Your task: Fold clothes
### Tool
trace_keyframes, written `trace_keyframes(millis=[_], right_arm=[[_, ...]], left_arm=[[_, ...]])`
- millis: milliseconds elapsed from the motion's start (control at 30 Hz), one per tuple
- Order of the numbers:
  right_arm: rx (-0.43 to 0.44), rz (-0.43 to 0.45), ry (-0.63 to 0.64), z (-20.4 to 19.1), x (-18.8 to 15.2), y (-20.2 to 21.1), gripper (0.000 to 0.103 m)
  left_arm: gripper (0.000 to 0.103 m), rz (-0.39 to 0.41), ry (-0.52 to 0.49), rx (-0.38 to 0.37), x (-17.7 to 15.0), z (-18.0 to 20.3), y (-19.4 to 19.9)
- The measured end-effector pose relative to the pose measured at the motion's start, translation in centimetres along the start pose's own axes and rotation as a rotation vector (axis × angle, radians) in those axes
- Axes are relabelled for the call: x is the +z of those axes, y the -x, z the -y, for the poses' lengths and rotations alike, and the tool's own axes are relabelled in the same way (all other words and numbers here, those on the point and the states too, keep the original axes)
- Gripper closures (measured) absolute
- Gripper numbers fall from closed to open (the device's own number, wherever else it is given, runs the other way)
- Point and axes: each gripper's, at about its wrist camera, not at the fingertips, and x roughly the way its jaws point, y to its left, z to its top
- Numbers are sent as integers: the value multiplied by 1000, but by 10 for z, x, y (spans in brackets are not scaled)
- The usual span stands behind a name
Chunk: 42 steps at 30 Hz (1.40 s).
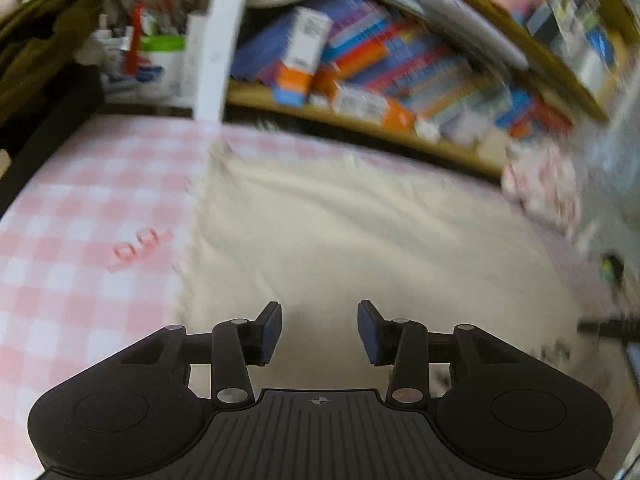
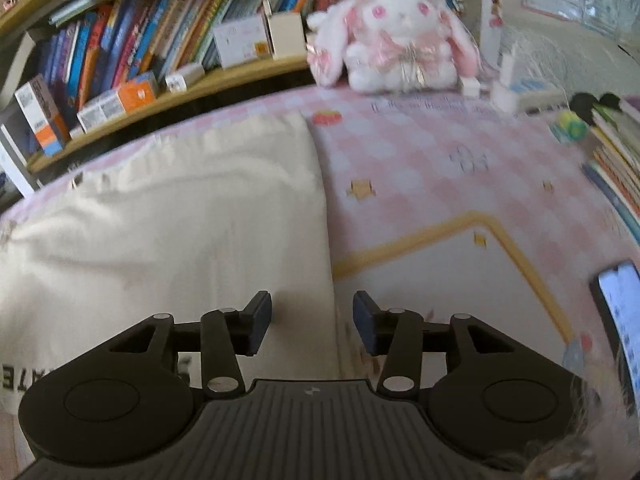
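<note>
The left tongs (image 1: 319,332) hang with blue pads parted and nothing between them, above a cream garment (image 1: 360,240) spread flat on the pink-checked desk (image 1: 80,208). The right tongs (image 2: 311,322) are likewise agape and empty, straddling the garment's right edge, one pad over the cloth, the other over the desk cover. Dark lettering on the cloth is cut off behind the right tongs' body and cannot be read. The left wrist view is badly smeared; its right margin is a blur of pink and white. At far left a white cup with a green rim (image 1: 160,56) holds upright pens or tools, too blurred to tell apart. A wooden shelf (image 2: 224,76) behind the desk carries leaning books and small boxes. A pink-and-white plush rabbit (image 2: 400,36) sits on the desk's far edge; a lit phone (image 2: 620,320) is cropped by the frame at right, near a stack of books (image 2: 616,160).
</note>
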Motion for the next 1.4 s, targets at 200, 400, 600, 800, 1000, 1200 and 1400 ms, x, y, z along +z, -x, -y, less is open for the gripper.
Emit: trace_keyframes(millis=[200, 400, 600, 800, 1000, 1200, 1400], right_arm=[[3, -45, -11, 4, -11, -4, 60], [48, -75, 55, 7, -9, -6, 91], [91, -3, 143, 7, -11, 14, 94], [128, -53, 184, 19, -18, 1, 80], [129, 29, 247, 29, -18, 16, 53], [147, 124, 325, 21, -27, 34, 24], [163, 137, 391, 12, -49, 41, 16]], left_arm=[[62, -42, 27, 57, -9, -1, -5], [62, -39, 63, 119, -17, 2, -4], [61, -25, 68, 187, -21, 11, -4], [59, 15, 122, 297, -29, 23, 15], [41, 70, 233, 359, -55, 39, 45], [24, 78, 277, 394, -78, 63, 59], [12, 51, 282, 422, -93, 83, 63]])
